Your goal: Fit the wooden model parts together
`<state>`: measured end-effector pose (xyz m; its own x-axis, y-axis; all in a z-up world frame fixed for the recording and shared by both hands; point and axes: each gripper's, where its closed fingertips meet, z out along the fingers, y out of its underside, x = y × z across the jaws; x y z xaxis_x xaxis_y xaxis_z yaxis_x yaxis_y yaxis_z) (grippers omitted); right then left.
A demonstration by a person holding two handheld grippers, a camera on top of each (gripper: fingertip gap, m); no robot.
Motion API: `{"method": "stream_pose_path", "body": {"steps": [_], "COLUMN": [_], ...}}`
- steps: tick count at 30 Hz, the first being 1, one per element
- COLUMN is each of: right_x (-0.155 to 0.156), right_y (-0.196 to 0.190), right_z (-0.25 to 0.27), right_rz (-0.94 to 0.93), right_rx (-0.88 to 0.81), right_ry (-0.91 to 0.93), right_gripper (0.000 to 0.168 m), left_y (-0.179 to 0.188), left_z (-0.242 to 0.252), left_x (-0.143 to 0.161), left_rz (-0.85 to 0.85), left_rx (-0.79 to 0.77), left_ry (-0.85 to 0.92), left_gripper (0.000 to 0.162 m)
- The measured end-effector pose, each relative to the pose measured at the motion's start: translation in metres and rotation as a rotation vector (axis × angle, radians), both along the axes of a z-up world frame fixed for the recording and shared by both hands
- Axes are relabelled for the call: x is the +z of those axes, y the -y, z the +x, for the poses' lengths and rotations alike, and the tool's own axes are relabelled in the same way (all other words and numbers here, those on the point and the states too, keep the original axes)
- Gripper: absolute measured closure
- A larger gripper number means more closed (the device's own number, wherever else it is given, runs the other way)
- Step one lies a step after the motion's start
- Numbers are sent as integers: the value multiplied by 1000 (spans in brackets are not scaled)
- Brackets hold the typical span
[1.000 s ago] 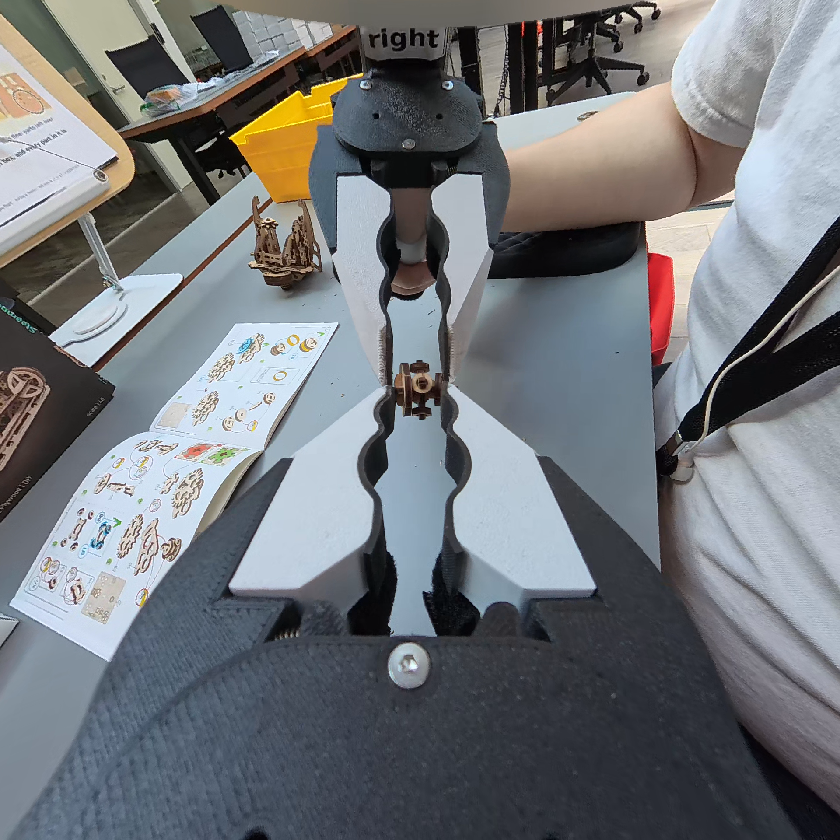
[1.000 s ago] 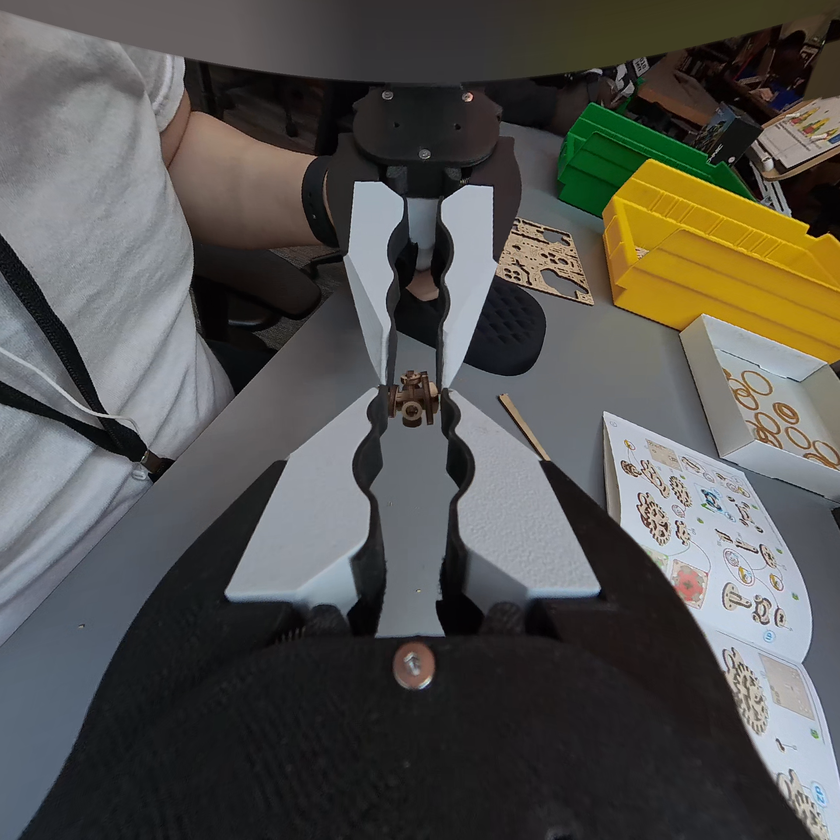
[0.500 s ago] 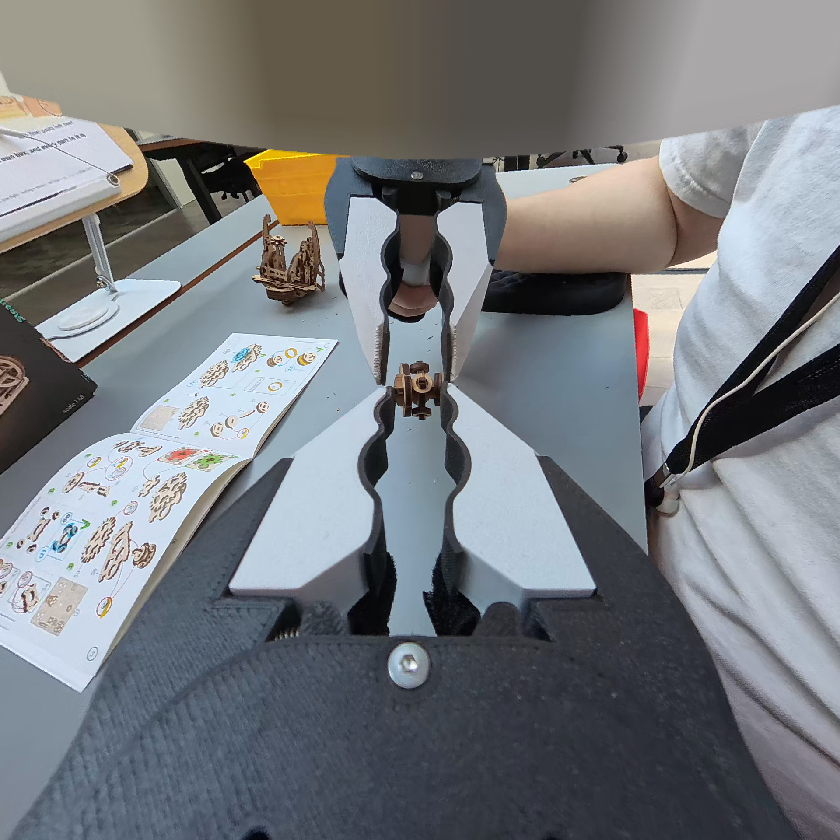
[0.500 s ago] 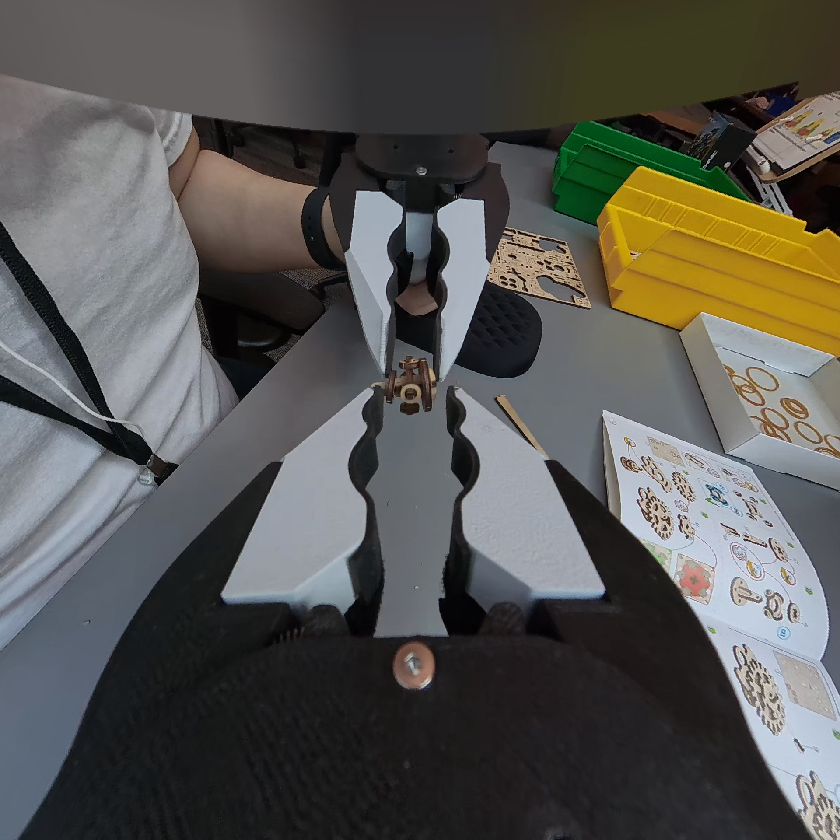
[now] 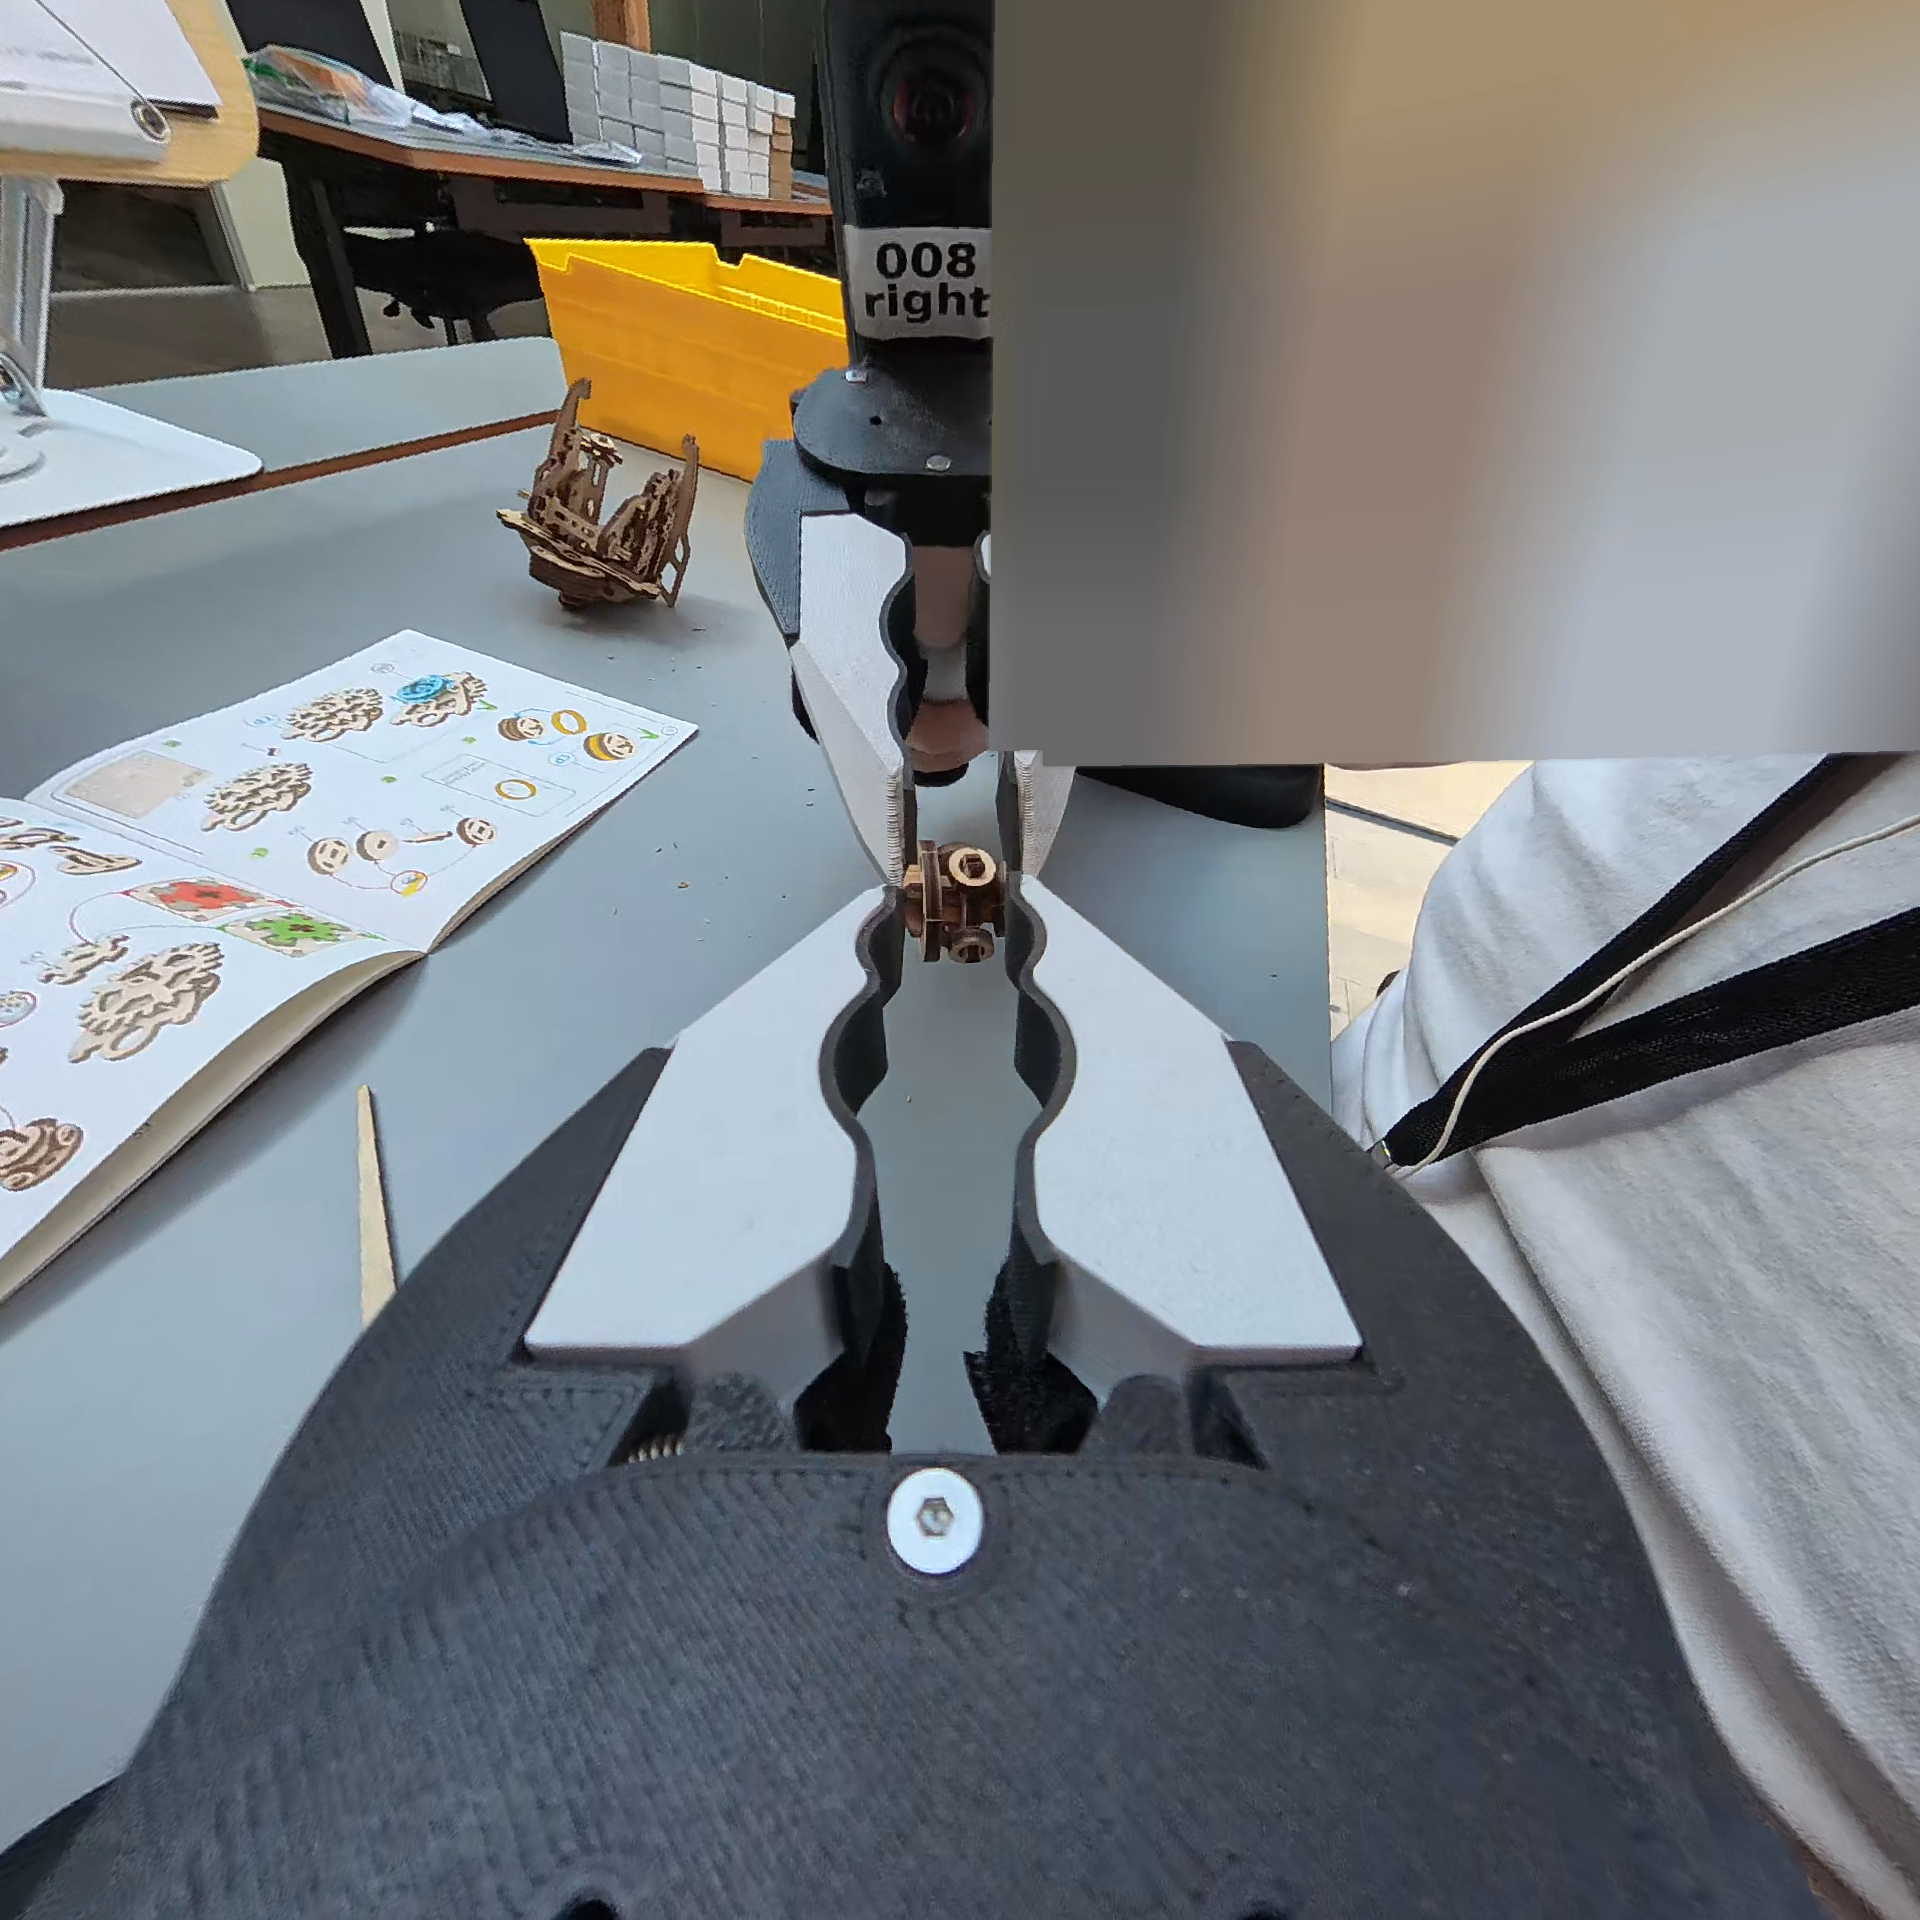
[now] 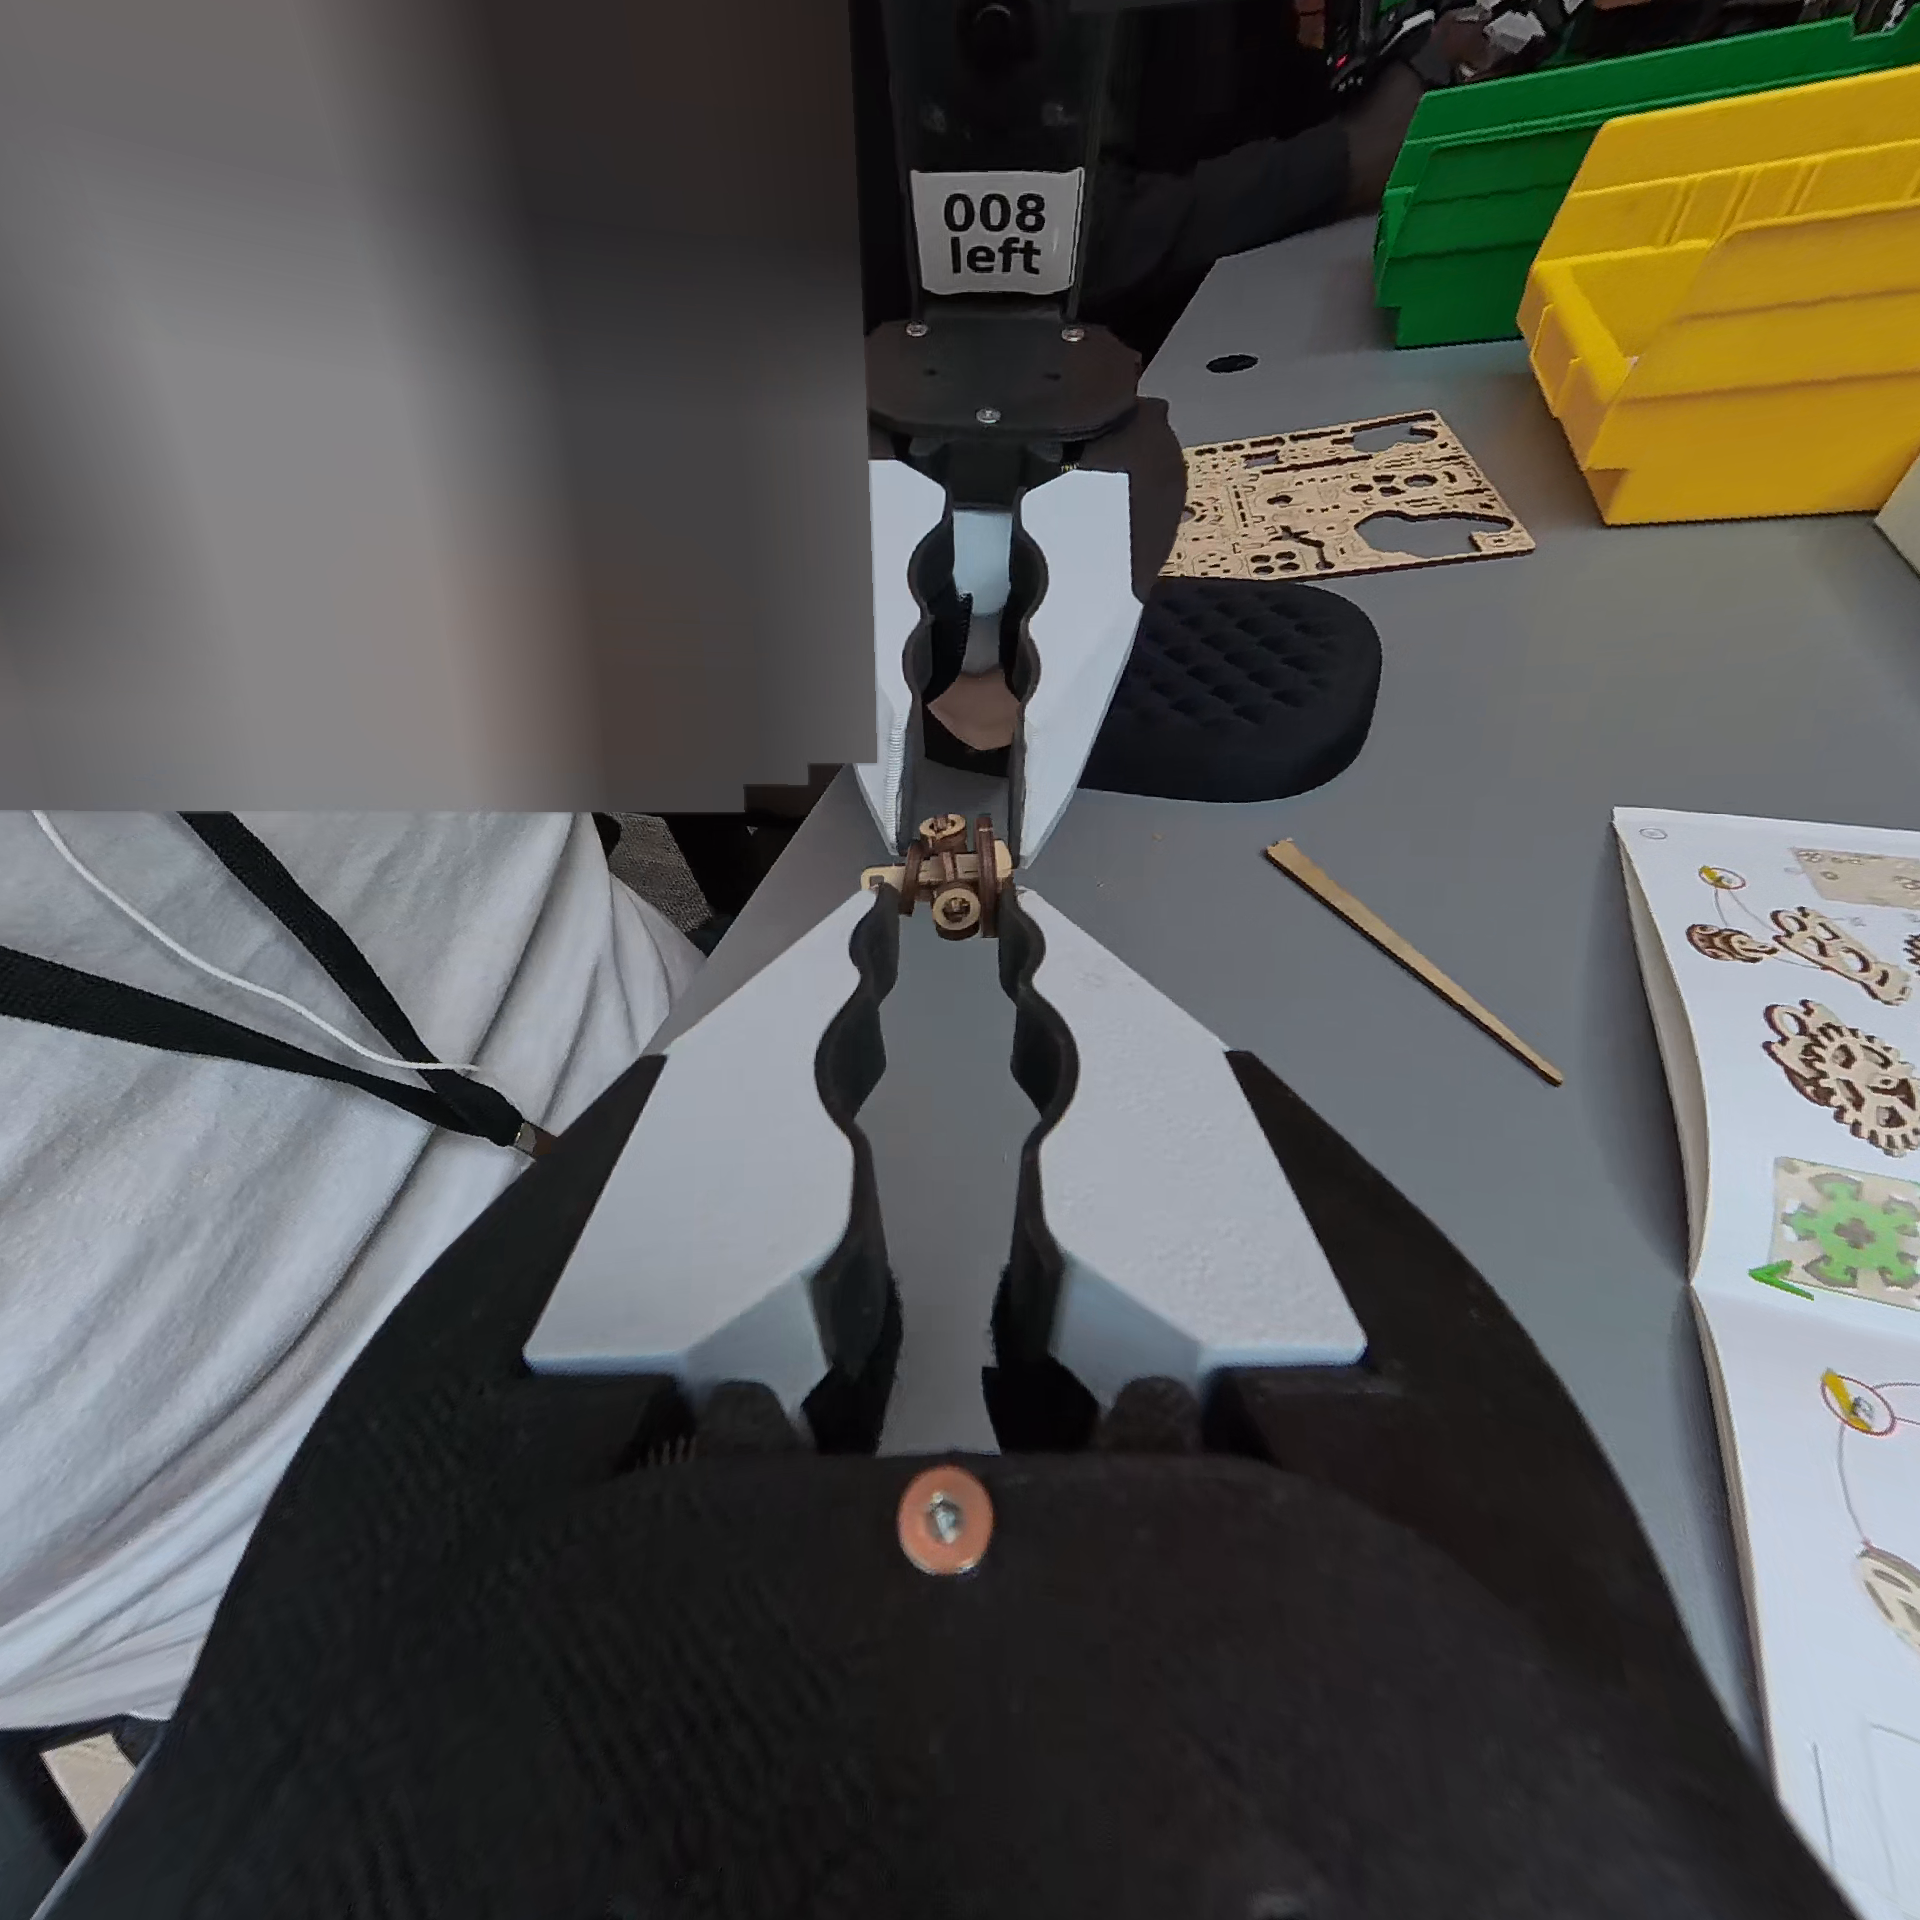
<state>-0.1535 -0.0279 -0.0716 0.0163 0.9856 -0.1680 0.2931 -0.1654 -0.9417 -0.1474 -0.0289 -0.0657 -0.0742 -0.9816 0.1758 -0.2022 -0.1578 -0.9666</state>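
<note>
The left gripper [image 5: 954, 912] and right gripper [image 6: 948, 902] meet tip to tip above the grey table [image 5: 540, 1039], both nearly closed and pinching the small wooden assembly [image 5: 956, 900] between them. Its pale bar lies crosswise between the right gripper's fingertips. The yellow bin [image 6: 1745, 343] and green bin [image 6: 1475, 208] hide their contents.

A grey table top [image 5: 644, 1039] fills the foreground, edged at the far left by a thin brown strip. Behind it, a long wooden desk [image 5: 540, 166] on dark legs is seen, with stacks of small white boxes [image 5: 675, 125] set on it. A black office chair [image 5: 312, 42] is placed behind that desk. A pale stand base [image 5: 114, 468] is set on the neighbouring surface. The floor [image 5: 187, 332] beyond is lit brightly by daylight. Yellow bins [image 6: 1725, 343] and green bins [image 6: 1475, 208] are stacked at the table's far side.
</note>
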Motion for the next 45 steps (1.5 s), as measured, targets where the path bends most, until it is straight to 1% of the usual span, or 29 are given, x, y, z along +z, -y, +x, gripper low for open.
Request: {"method": "stream_pose_path", "body": {"steps": [6, 12, 18, 24, 27, 28, 30, 32, 34, 37, 39, 40, 41, 43, 45], "right_x": [2, -2, -12, -19, -25, -27, -34, -34, -30, -34, -41, -44, -47, -50, -51], "right_y": [-4, -9, -11, -16, -20, -21, -29, -35, -38, -34, -35, -34, -33, -30, -41], "right_z": [-2, -2, -3, 0, 5, 7, 13, 21, 27, 27, 25, 23, 21, 20, 26], "right_rz": [-176, -316, -442, -515, -536, -517, -409, -249, -68, 204, 310, 306, 263, 164, 129], "right_rx": [3, -9, -15, -28, -43, -51, -95, -123, -140, -136, -154, -161, -169, -180, -272], "right_ry": [-71, -90, -78, -65, -40, -23, 29, 78, 116, 226, 308, 336, 354, 382, 435], "right_gripper": [153, 153, 151, 151, 150, 149, 145, 141, 141, 150, 156, 156, 157, 152, 155], "left_y": [-2, -8, -13, -19, -22, -24, -29, -32, -34, -33, -35, -37, -39, -41, -44], "left_z": [-2, -3, -4, 0, 4, 5, 8, 10, 12, 16, 18, 19, 20, 22, 23], "left_x": [1, -4, -14, -23, -29, -32, -38, -47, -57, -68, -75, -78, -80, -80, -80], "left_rz": [-103, -141, -376, -490, -585, -620, -688, -742, -779, -826, -838, -836, -829, -828, -836], "left_rx": [-15, 12, 4, 13, 8, 7, 15, 18, 25, 12, 24, 35, 53, 70, 102], "left_ry": [11, 4, -9, -63, -99, -117, -157, -214, -276, -350, -389, -402, -407, -403, -381], "left_gripper": [141, 142, 145, 145, 145, 145, 145, 145, 145, 145, 145, 145, 145, 145, 145]}}
